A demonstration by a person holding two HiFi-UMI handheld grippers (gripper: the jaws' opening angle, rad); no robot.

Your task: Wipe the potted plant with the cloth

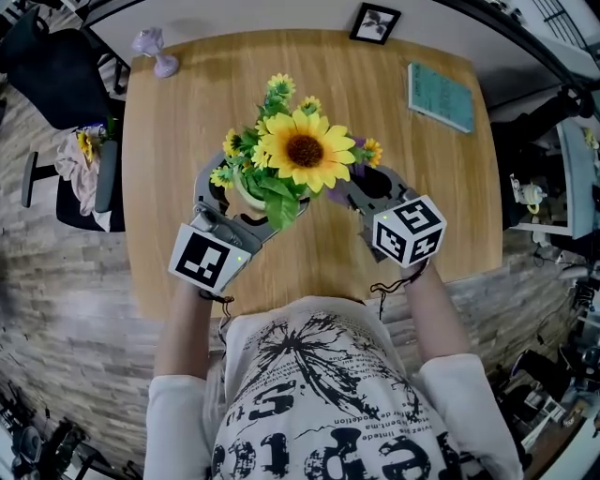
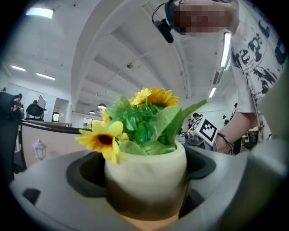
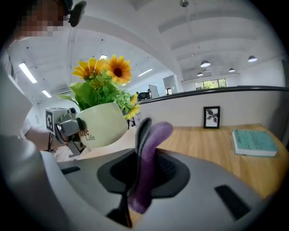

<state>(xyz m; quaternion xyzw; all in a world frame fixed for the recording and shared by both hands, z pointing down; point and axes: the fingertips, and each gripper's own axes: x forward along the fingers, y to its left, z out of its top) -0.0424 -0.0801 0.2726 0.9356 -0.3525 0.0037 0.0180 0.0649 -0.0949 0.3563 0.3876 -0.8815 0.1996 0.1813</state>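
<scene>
Head view: a pale wooden desk (image 1: 281, 89) fills the middle, with a dark chair (image 1: 52, 66) beside its left edge. At the far left corner of the desk stands a small lilac ornament (image 1: 155, 49).

Near the middle of the desk, towards the person, is the potted plant (image 1: 302, 152), a bunch of yellow sunflowers and green leaves in a cream pot (image 2: 146, 176). The left gripper (image 1: 246, 197) comes in from the near left. Its jaws stand wide and are clamped round the pot. In the left gripper view the pot fills the gap between them, and the dark pads sit against both of its sides. In the right gripper view the pot leans to one side in that grip. I cannot tell whether its base rests on the wood.

Just to the right of the plant is the right gripper (image 1: 354, 190), its tips close beside the leaves. Its jaws are drawn narrow and pinch a purple cloth (image 3: 153, 144). The cloth stands up between them in a folded strip, its top edge curling over. In the right gripper view the cloth is near the pot but apart from it.

At the far edge of the desk, right of centre, a black picture frame (image 1: 375, 22) stands upright. Further right, a teal book (image 1: 441, 96) lies flat near the far right corner, well apart from the plant.
</scene>
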